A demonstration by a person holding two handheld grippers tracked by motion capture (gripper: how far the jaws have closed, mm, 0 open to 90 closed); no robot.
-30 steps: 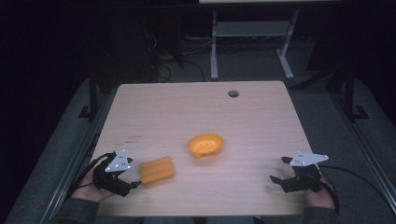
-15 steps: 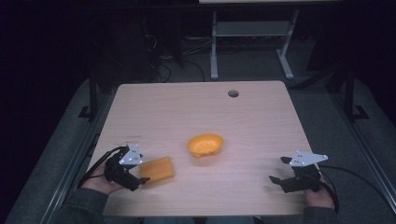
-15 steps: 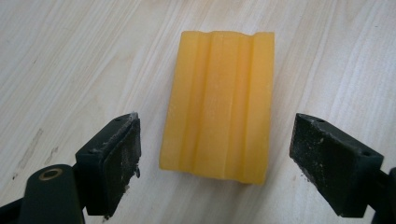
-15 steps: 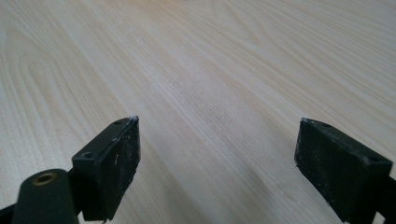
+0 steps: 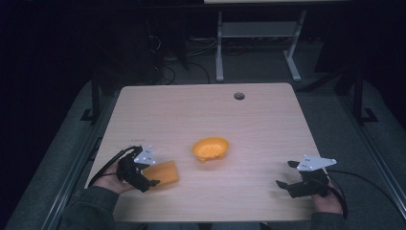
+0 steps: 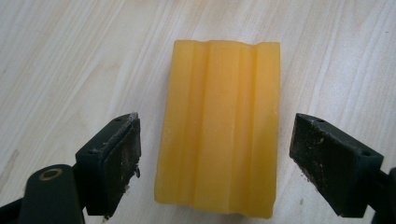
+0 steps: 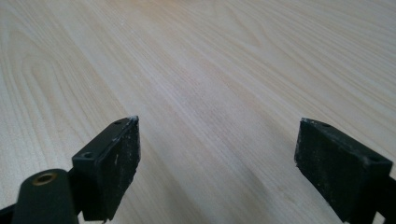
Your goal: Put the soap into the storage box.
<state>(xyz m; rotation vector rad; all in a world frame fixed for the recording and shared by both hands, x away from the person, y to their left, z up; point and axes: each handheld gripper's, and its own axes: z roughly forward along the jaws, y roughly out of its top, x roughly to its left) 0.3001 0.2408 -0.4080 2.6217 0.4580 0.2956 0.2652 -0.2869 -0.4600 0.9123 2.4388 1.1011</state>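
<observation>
We are straddling the orange block (image 6: 219,128) with the left gripper (image 5: 149,178), jaws spread, nothing gripped yet; right gripper (image 5: 286,174) is idling agape on the desk (image 5: 201,115); orange bowl (image 5: 210,148) untouched.

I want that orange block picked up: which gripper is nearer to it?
Left. The left gripper straddles the orange block, jaws open on either side; the right gripper sits far across the table.

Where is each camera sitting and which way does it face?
High view: above the person's side, facing forward and down on the table; hands, both grippers show.
Left gripper view: on the left gripper, looking down at the orange block between open jaws.
Right gripper view: on the right gripper, facing bare tabletop.
Shared: block.
</observation>
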